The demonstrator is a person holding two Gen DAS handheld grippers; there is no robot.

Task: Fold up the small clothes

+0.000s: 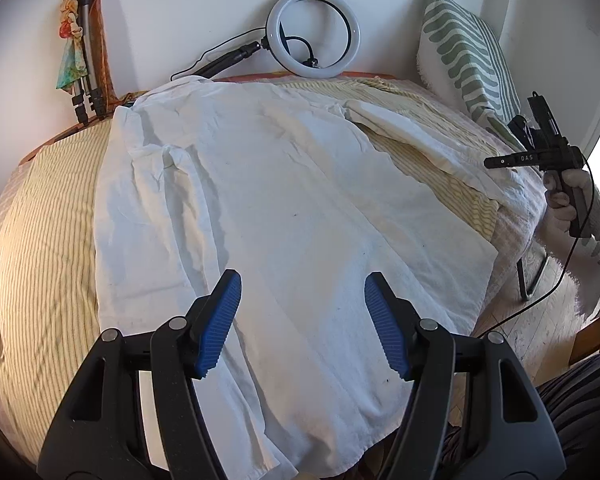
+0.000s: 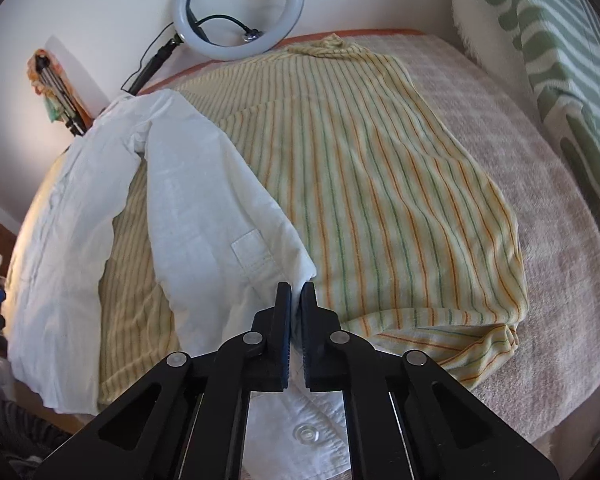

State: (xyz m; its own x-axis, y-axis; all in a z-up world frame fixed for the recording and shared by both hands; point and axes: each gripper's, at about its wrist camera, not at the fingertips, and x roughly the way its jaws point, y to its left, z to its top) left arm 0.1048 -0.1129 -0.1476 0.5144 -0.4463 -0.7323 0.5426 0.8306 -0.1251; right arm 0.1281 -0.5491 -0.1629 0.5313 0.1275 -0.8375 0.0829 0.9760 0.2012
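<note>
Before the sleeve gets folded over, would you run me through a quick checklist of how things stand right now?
1. Right gripper shut on sleeve cuff: ok, jaws closed with white fabric between them.
2. Left gripper free: ok, open above the shirt, holding nothing.
3. Shirt body flat: ok, spread out, lightly wrinkled.
4. Striped garment out of the grip: cannot tell; it lies right under the cuff.
5. Fold path clear: ok, nothing lies on the shirt.

My bed (image 2: 560, 240) wears a pinkish checked cover. Ahead of my right fingers a yellow striped cloth (image 2: 380, 200) lies flat on it; a white shirt (image 1: 260, 200) spreads over that cloth under my left fingers.
</note>
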